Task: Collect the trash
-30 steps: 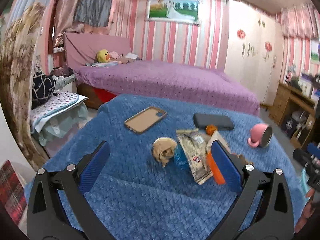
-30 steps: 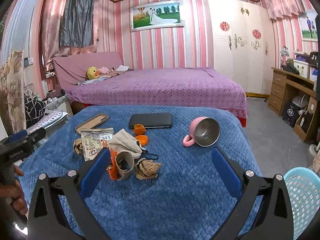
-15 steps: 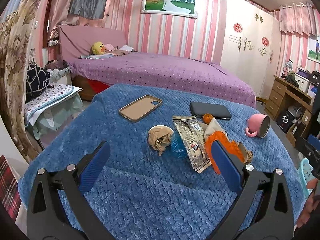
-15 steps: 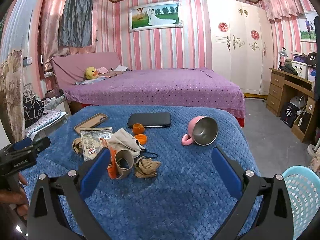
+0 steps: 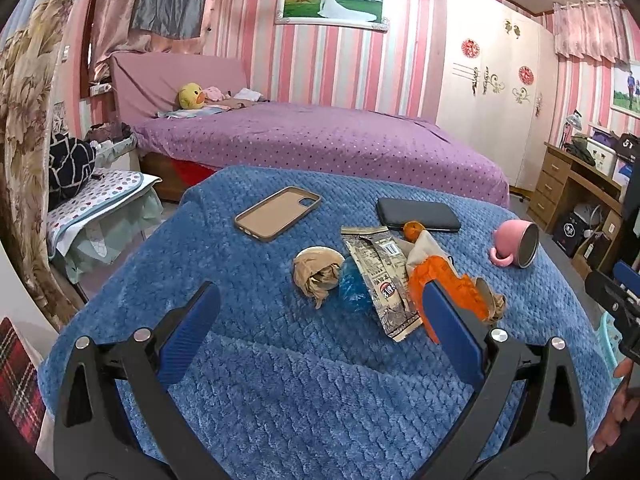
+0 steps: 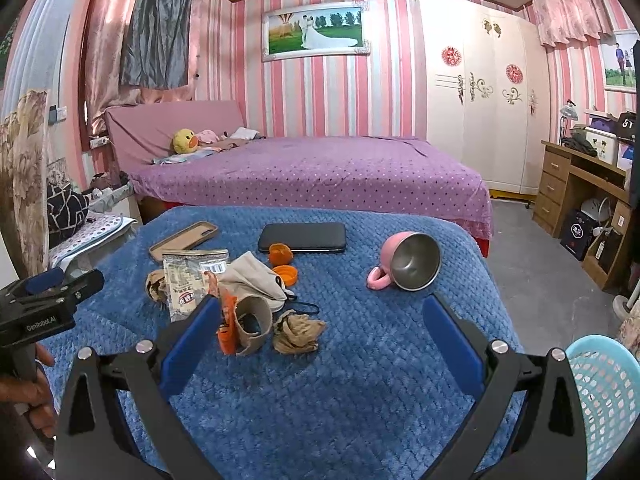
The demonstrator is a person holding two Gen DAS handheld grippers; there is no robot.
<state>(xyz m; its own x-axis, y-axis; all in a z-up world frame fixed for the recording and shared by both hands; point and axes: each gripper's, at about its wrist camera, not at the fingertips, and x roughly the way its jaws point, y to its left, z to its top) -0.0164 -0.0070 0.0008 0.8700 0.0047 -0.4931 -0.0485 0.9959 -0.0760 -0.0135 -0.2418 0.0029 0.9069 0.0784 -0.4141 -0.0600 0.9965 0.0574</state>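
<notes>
A heap of trash lies on the blue blanket [image 5: 280, 380]: a crumpled brown paper ball [image 5: 318, 274], a silver snack wrapper [image 5: 378, 280], a blue scrap [image 5: 352, 288] and an orange wrapper [image 5: 444, 280]. In the right wrist view the wrapper [image 6: 188, 280], a cardboard tube [image 6: 252, 326], a brown paper wad [image 6: 298, 332] and orange peel [image 6: 282, 262] show. My left gripper [image 5: 320, 332] is open and empty, just short of the heap. My right gripper [image 6: 320, 334] is open and empty, with the wad between its fingers' line. A light-blue basket [image 6: 604, 396] stands at the lower right.
A tan phone case [image 5: 278, 212], a black phone [image 5: 418, 220] and a tipped pink mug [image 6: 408, 266] also lie on the blanket. A purple bed [image 6: 312, 172] is behind, a wooden desk [image 6: 580, 188] at the right, a cluttered chair [image 5: 96, 208] at the left.
The left gripper has pulled back and lifted slightly, so the trash heap sits farther ahead. The right gripper has barely moved. Both stay open.
</notes>
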